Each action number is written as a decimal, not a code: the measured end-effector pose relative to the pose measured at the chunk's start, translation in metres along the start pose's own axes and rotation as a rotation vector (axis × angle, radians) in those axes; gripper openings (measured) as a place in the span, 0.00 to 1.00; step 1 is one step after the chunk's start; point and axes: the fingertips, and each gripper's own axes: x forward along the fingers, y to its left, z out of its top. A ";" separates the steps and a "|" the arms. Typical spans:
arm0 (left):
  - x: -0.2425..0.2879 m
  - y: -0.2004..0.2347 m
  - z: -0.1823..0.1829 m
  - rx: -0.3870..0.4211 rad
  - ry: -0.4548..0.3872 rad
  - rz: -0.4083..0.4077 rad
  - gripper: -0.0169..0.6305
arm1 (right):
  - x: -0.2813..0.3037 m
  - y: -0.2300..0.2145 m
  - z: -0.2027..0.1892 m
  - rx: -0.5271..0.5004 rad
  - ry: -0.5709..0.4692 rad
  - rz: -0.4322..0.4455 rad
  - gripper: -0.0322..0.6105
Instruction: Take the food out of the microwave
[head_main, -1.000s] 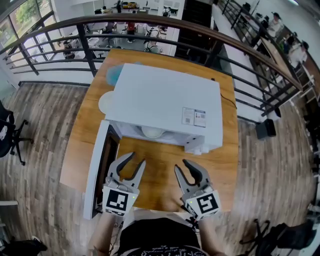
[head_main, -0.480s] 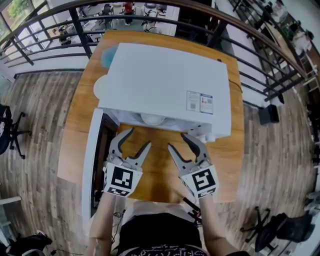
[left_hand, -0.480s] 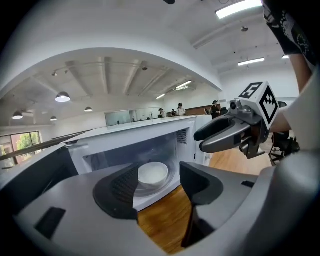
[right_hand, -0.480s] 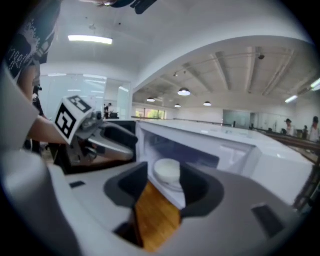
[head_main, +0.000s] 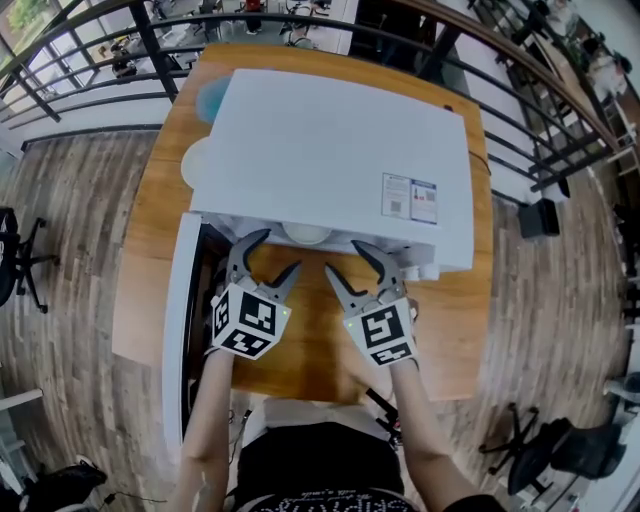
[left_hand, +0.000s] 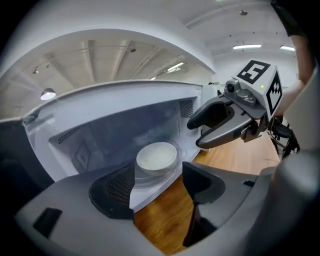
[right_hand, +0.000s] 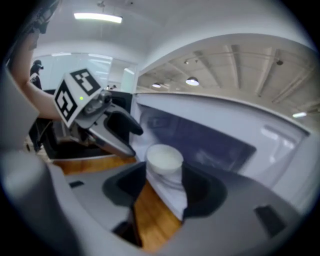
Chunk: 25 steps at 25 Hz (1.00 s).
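A white microwave (head_main: 330, 150) stands on the wooden table (head_main: 300, 345), its door (head_main: 178, 330) swung open to the left. Inside, a white bowl (head_main: 306, 234) (left_hand: 156, 156) (right_hand: 164, 157) of food sits on the glass turntable. My left gripper (head_main: 275, 253) (left_hand: 157, 185) and right gripper (head_main: 345, 258) (right_hand: 162, 192) hover side by side just in front of the opening, both aimed at the bowl and apart from it. Both sets of jaws have just been opening and stand open, with nothing between them. Each gripper shows in the other's view: the right gripper (left_hand: 196, 134), the left gripper (right_hand: 135, 141).
A white plate (head_main: 190, 165) and a pale blue object (head_main: 210, 95) lie left of the microwave. Knobs (head_main: 425, 270) stick out at its front right. A dark railing (head_main: 100, 75) runs behind the table. Office chairs (head_main: 15, 265) stand on the wooden floor.
Both grippers have moved forward and down to the microwave's mouth, and their jaws have spread wider. The bowl has not moved.
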 end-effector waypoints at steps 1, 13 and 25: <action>0.004 0.001 -0.004 0.008 0.016 -0.001 0.51 | 0.006 -0.001 -0.002 0.000 0.007 -0.004 0.40; 0.046 0.004 -0.031 -0.002 0.142 -0.067 0.53 | 0.053 -0.003 -0.032 -0.011 0.159 0.017 0.41; 0.062 0.007 -0.032 0.004 0.157 -0.097 0.53 | 0.070 -0.005 -0.037 -0.009 0.247 -0.014 0.41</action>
